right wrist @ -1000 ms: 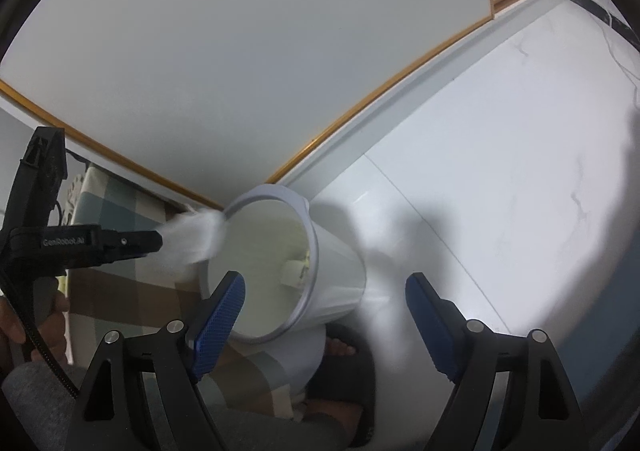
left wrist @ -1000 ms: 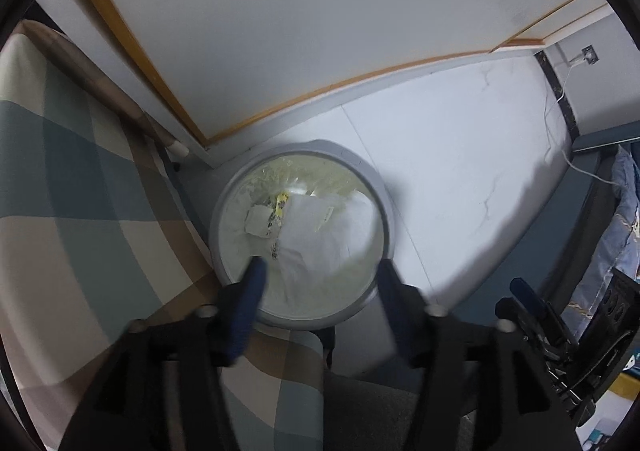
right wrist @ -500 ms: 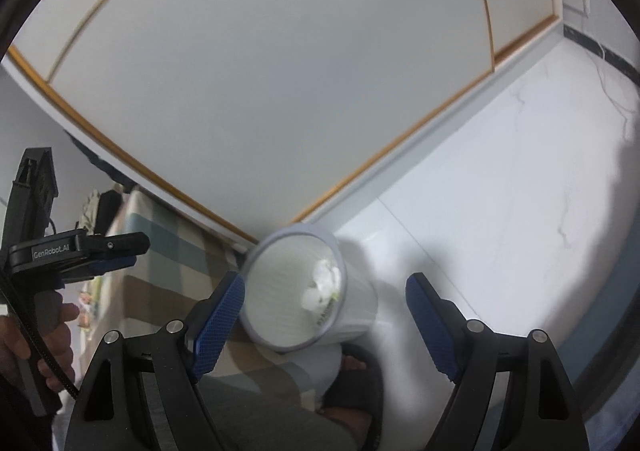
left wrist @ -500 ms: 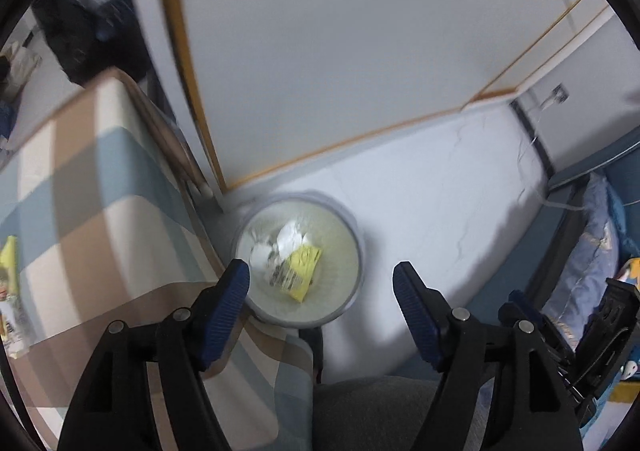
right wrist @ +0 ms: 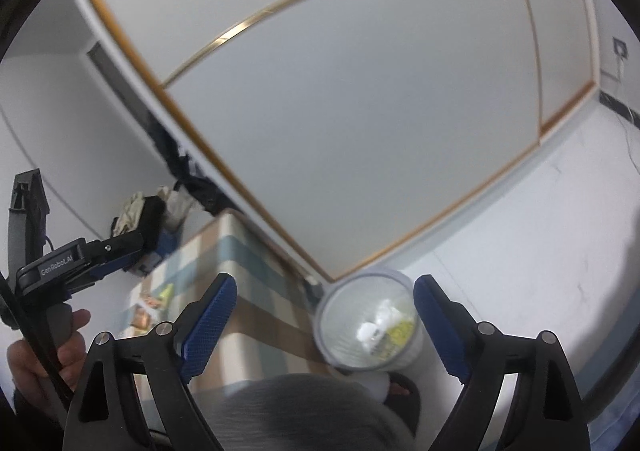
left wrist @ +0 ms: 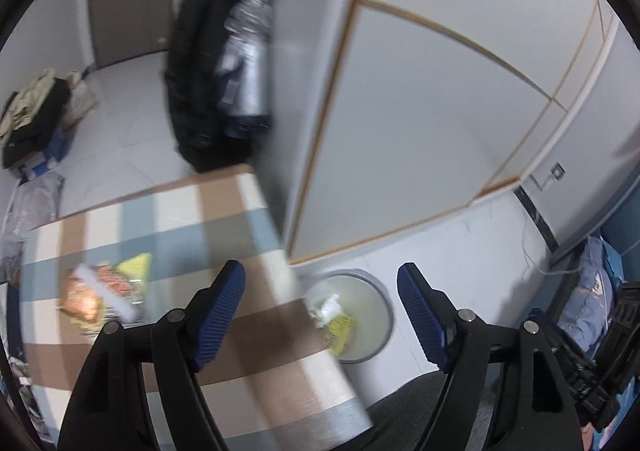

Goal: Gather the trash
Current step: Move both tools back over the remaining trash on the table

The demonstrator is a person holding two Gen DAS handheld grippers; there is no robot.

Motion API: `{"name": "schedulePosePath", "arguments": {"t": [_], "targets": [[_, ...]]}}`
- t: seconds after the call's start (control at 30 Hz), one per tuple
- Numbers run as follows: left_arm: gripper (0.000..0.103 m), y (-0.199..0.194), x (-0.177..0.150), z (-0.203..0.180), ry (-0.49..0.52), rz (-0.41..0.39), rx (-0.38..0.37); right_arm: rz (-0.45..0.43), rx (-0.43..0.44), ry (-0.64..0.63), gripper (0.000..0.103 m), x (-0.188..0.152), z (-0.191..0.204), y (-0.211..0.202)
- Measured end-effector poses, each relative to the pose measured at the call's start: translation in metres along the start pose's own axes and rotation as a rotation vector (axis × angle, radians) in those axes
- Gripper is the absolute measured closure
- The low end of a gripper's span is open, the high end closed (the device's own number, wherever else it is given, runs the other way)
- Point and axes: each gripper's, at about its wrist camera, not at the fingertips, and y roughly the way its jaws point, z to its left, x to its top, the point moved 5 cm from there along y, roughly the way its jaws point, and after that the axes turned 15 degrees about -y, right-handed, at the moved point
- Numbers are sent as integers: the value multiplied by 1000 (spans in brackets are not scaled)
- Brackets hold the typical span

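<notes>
A white tiled floor [left wrist: 460,239] runs along pale wardrobe panels [left wrist: 420,111] with thin wood-coloured trim; a table under a checked cloth [left wrist: 192,227] of tan, blue and cream stands against them. Round grey waste bin [left wrist: 382,291], on the floor just beside the table's edge nearest the wardrobe, holds crumpled white paper [left wrist: 330,303] and a yellow wrapper [left wrist: 340,327]. Towards the table's opposite side lie blurred snack packets [left wrist: 100,291], one with a yellow corner. Left gripper [left wrist: 320,307]: jaws spread wide, nothing between the blue pads, hanging over the table's edge and the bin. Right gripper [right wrist: 324,323]: jaws likewise wide apart and empty, aimed down at the bin mouth. In the right wrist view the left gripper appears at the left, gripped by the person's hand [right wrist: 36,359]. Dark clothing [left wrist: 200,71] hangs beyond the table; a pile of garments [left wrist: 32,111] sits on the floor farther off.
</notes>
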Motion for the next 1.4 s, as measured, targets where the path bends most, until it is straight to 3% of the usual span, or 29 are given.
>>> {"name": "schedulePosePath", "arguments": {"t": [0.3,0.43,0.57,0.67,0.8,1.03,1.4], "targets": [[21,-49,10,73,-86,-94,73,-47,106,-148,11,15,82,0],[20,-68,17,109,-143,-135,99,-29,139,-232,11,16,126,15],[12,-80,22,148,-210,-189,129,-8,163,-267,11,21,162,31],[11,-81,22,185,-255,-227,208,-4,188,-290,11,24,185,44],[11,-76,17,225,-322,-219,202,2,253,-340,12,27,215,61],[11,-62,9,279,-383,-234,198,74,267,-454,13,24,261,100],[11,-50,7,328,-504,-181,191,230,320,-687,30,16,342,176]]}}
